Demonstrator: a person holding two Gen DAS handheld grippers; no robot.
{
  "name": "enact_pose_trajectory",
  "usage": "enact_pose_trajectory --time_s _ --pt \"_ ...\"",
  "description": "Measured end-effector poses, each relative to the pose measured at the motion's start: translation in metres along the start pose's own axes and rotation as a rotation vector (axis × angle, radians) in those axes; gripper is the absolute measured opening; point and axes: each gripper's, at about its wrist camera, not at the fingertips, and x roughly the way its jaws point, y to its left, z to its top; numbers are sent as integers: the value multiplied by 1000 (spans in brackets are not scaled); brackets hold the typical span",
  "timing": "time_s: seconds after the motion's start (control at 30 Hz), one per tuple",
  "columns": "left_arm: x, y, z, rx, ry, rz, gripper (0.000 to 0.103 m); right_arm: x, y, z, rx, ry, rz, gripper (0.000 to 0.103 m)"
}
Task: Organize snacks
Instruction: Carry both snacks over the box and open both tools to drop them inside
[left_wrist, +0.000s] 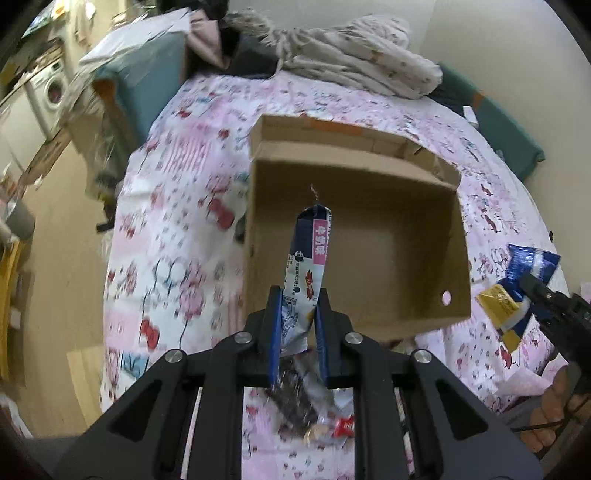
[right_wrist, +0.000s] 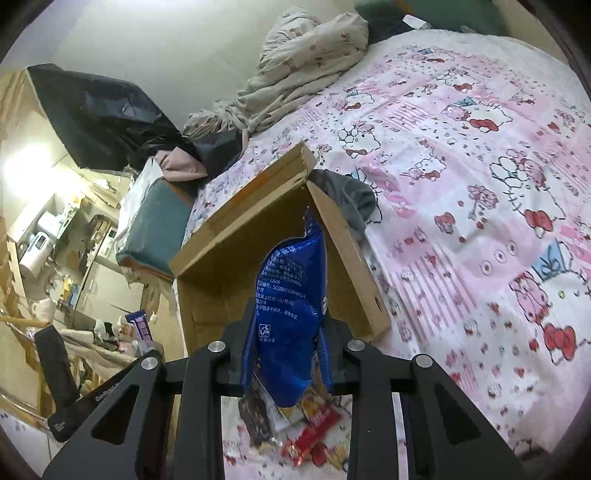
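The open cardboard box (left_wrist: 354, 236) sits on the bed's pink cartoon-print sheet (left_wrist: 177, 206), and everything else places itself around it. The left gripper (left_wrist: 297, 306) hangs over the box's near wall, its jaws clenched on a slim white and pink snack packet (left_wrist: 312, 254) that stands up between them, its top end above the bare box floor. The right gripper (right_wrist: 288, 325) also hovers at the box's near edge, its jaws grasping a blue snack bag (right_wrist: 291, 295) whose crinkled top rises in front of the box's right wall. In the left wrist view that same gripper shows to the right of the box, the blue bag with a yellow end pinched in it, clear of the sheet. On the sheet just in front of the box lie loose snacks (right_wrist: 295, 428): a dark wrapper, red packets and other small ones, blurred. Behind the box, at the far end of the bed, is a bunched pale blanket (left_wrist: 354, 62).
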Motion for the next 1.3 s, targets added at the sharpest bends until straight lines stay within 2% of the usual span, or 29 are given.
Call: enact_pose_trajectory --time_s 0.13,0.33,0.47,0.63,0.77,0.93,1.13,1.3 --pt "16 -12 17 39 -2 -8 13 23 -1 10 1 19 -19 29" --pt "44 -17 21 38 19 -42 13 54 4 19 -38 42 -28 29" --pt "54 -22 19 72 -8 -38 14 76 4 22 -74 62 -41 29" --pt "74 -20 18 66 20 -53 14 97 8 16 -128 100 -65 29" --pt "88 -23 15 84 13 13 14 112 15 9 -196 118 -101 29" --pt "95 -30 14 113 12 25 14 127 21 1 -246 154 -110 30" --pt "95 -37 12 131 11 24 15 130 28 0 -251 156 -64 32" --pt "94 -38 13 137 0 28 15 132 33 -1 -272 156 -61 32"
